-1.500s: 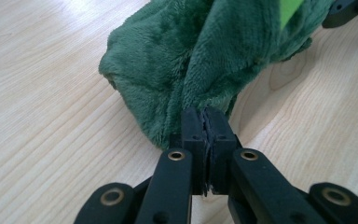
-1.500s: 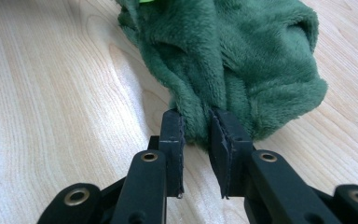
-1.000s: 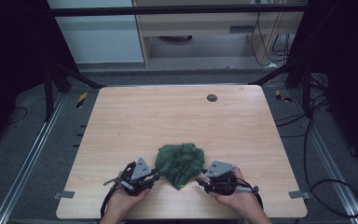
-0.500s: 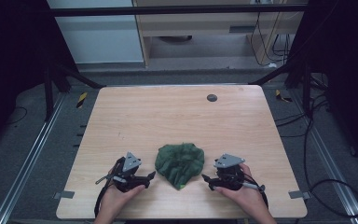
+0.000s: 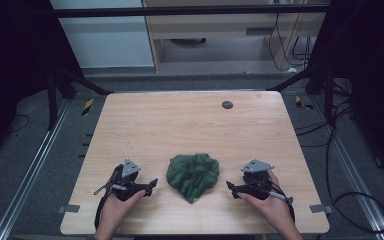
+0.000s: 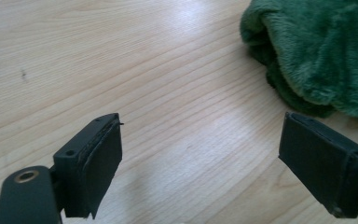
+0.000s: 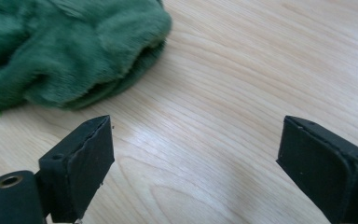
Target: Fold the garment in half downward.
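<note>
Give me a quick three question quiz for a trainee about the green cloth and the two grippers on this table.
1. True or false: the left gripper grips the green cloth.
2. What lies between the two grippers? A) a plate B) the green cloth C) a box
3. Fill in: the right gripper has its jaws ____.
Key: 1 false, both grippers stand apart from the crumpled cloth on the table. 2 B. 3 open, just widened, with nothing between them.

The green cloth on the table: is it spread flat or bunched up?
Bunched up. The green cloth lies as a rumpled heap with thick rolled folds at its edges, free on the table between the open left gripper and right gripper.
</note>
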Demonstrator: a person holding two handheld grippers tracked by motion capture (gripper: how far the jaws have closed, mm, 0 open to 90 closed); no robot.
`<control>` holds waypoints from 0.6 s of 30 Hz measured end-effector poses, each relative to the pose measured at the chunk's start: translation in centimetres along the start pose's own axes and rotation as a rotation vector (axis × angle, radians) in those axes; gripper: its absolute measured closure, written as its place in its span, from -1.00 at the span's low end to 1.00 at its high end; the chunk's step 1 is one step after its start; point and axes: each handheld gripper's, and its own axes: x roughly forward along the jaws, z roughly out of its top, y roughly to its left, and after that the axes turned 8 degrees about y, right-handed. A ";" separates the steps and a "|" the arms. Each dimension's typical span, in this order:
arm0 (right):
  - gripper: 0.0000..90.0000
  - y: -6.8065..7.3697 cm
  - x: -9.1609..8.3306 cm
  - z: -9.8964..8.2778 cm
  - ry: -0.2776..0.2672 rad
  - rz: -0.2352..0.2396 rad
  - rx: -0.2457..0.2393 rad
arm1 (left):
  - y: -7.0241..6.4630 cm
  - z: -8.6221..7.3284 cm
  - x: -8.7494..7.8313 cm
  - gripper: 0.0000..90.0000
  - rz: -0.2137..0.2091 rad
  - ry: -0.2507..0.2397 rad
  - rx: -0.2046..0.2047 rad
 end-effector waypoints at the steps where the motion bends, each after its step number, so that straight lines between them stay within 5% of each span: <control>1: -0.78 -0.2 0.0 -0.1 0.000 -0.003 0.000 | 0.1 0.0 0.0 -0.72 0.001 0.000 -0.006; 18: -0.84 -2.6 -0.1 -1.3 0.038 -0.049 0.065 | 2.2 -0.7 0.0 -0.76 0.015 0.005 -0.042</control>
